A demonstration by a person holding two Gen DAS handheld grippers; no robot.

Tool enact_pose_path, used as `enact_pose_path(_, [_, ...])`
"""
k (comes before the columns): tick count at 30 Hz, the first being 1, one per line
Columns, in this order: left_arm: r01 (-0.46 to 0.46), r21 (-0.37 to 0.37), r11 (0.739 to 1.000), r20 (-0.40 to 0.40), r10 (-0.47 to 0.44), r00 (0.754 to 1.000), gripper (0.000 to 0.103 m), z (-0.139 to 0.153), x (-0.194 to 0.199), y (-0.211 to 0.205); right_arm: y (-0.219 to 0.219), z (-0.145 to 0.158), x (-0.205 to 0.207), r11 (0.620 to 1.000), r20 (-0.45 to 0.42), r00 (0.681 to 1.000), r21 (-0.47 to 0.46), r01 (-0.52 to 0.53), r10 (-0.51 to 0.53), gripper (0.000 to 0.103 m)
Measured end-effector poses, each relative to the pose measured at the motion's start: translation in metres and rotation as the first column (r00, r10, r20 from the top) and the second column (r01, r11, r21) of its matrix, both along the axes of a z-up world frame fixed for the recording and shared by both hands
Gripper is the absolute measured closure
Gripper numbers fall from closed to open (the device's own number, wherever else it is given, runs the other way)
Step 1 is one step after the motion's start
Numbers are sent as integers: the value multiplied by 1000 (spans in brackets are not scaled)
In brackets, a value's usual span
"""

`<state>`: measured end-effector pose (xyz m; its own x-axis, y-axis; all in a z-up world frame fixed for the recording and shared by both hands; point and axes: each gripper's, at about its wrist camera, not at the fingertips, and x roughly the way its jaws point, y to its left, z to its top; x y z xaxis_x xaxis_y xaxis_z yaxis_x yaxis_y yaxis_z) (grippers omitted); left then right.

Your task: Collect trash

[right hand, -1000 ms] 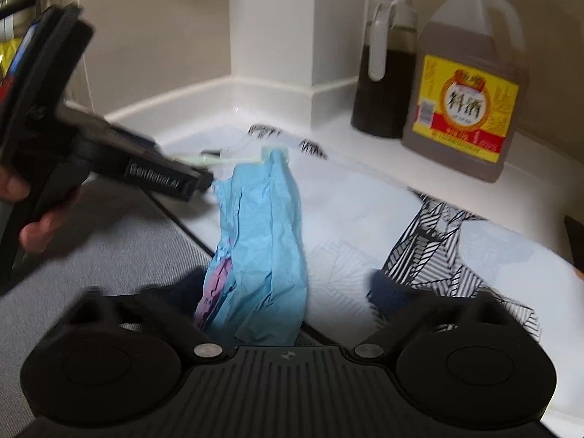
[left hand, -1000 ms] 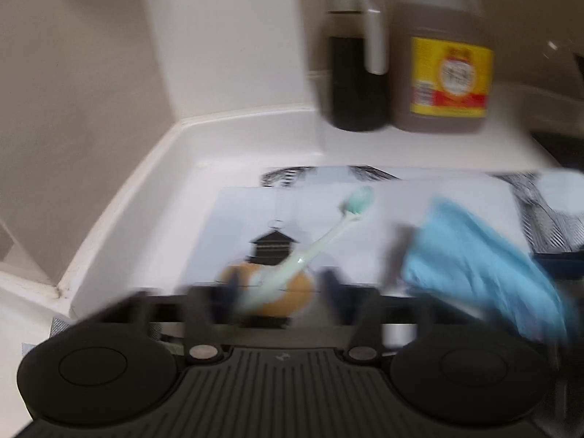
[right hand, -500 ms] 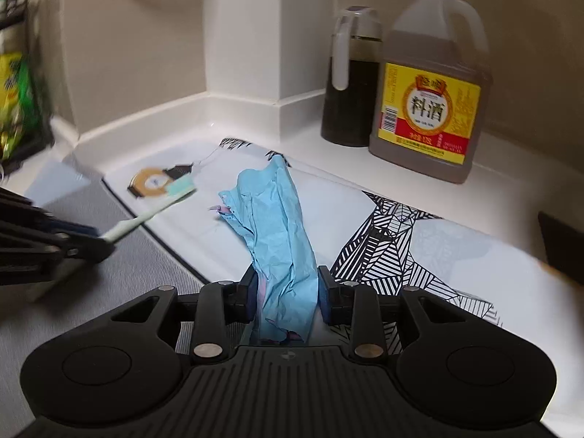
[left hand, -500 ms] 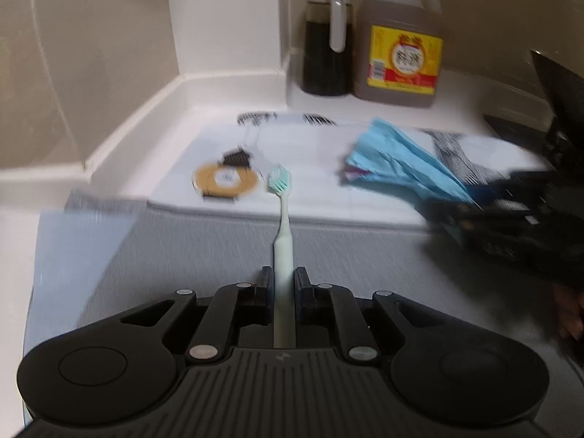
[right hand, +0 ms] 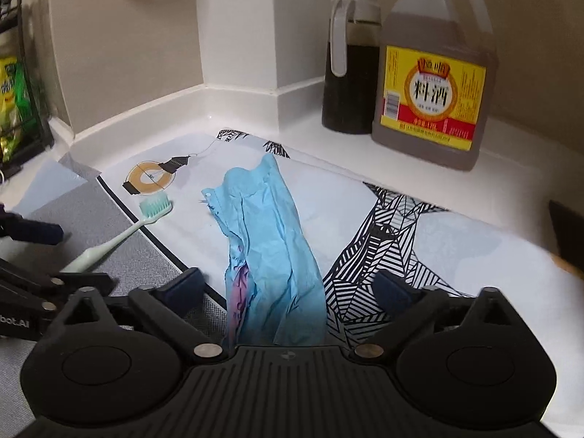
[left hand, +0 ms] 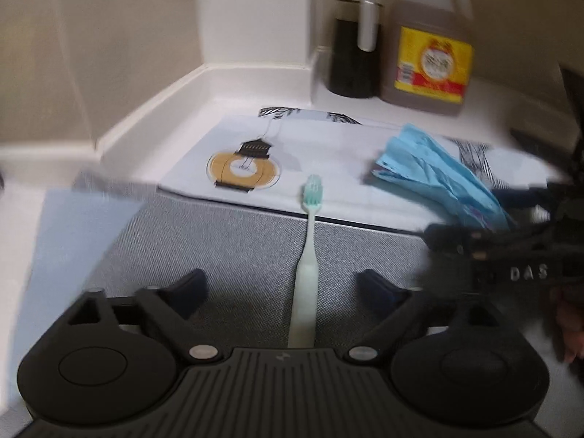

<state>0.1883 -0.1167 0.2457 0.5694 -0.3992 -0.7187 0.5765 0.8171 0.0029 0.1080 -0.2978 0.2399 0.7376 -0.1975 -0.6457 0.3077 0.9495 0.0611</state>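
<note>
A home kitchen: white counter (right hand: 299,124), cooking-wine jug (right hand: 434,73), sauce dispenser (right hand: 346,73).

The right hand-held gripper (right hand: 288,288) was opening, its jaws wide apart, with a crumpled blue wrapper (right hand: 270,233) lying loose between them on the printed mat (right hand: 456,255). To the left, a pale green toothbrush (right hand: 120,233) lay with its bristled head on the mat and its handle running back over the grey mat (right hand: 73,219) towards the left hand-held gripper (right hand: 43,255). At the back of the white surface (right hand: 310,124) stood a dark jug (right hand: 350,65) just beside a big yellow-labelled bottle (right hand: 434,73).
</note>
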Motion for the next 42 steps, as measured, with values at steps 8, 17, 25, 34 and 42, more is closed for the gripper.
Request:
enact_pose_path(8, [-26,-50,998,83,30,996,0,-6,-12,7,6,-3,3,999,-28,1000,-38,-5,4,0])
enact_pose_path(17, [-54,-53,997,83,58,995,0,-6,-11,10,6,-4,3,999,-26,1000,-39,-5,4,0])
enact_pose_path(25, [-99,-44,994,78,103,992,0,-4,-16,17,9,-5,3,999,-24,1000,-39,-13,12,0])
enact_pose_path(34, [-137,-34,990,112,140,984,0,1,-36,42,40,-8,2,999,-26,1000,-52,-13,12,0])
enact_pose_path(42, [-164,-13,986,97,165,982,0,5,-30,43,39,-8,3,999,-26,1000,-44,-10,9,0])
